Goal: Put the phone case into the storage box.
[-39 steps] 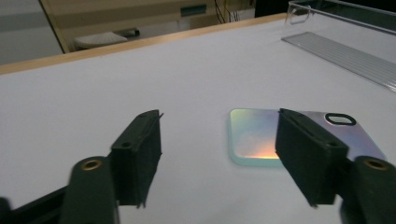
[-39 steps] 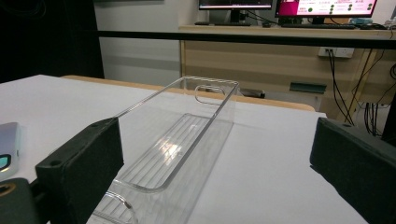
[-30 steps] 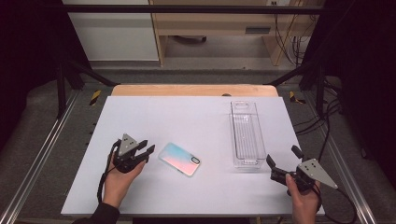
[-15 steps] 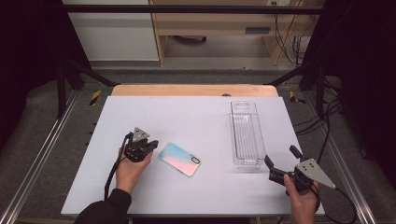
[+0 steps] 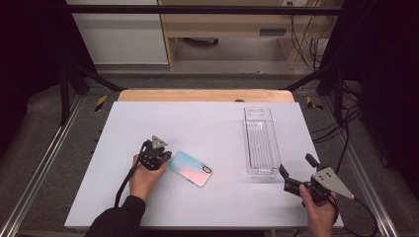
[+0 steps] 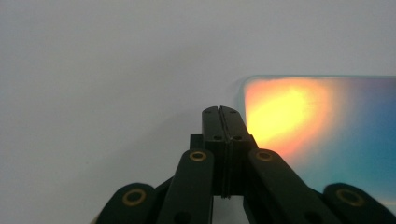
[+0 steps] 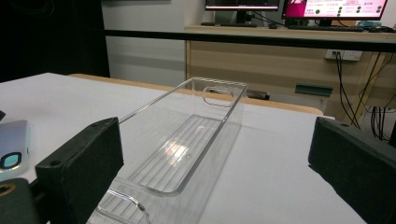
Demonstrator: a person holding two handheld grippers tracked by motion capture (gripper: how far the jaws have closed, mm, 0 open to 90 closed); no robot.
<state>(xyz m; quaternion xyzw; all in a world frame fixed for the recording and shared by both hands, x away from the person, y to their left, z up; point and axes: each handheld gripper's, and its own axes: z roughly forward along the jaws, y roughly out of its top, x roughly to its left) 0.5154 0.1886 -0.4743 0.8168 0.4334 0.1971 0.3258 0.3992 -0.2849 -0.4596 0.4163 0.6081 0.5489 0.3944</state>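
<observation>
On the matte white table (image 5: pixel 207 123), my left gripper (image 6: pixel 223 116), jaws pressed shut and empty, sat beside the glossy iridescent phone (image 5: pixel 189 168), its far end cropped, while my right gripper (image 5: pixel 297 171) gaped before the ribbed clear tray (image 5: pixel 260 143).

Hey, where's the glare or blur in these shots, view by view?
Left gripper view: the phone is soft, its sheen blooming orange-yellow. Right gripper view: a bright reflection on the clear tray; the right gripper is blurred. High view: even light on the table, dark surroundings.
</observation>
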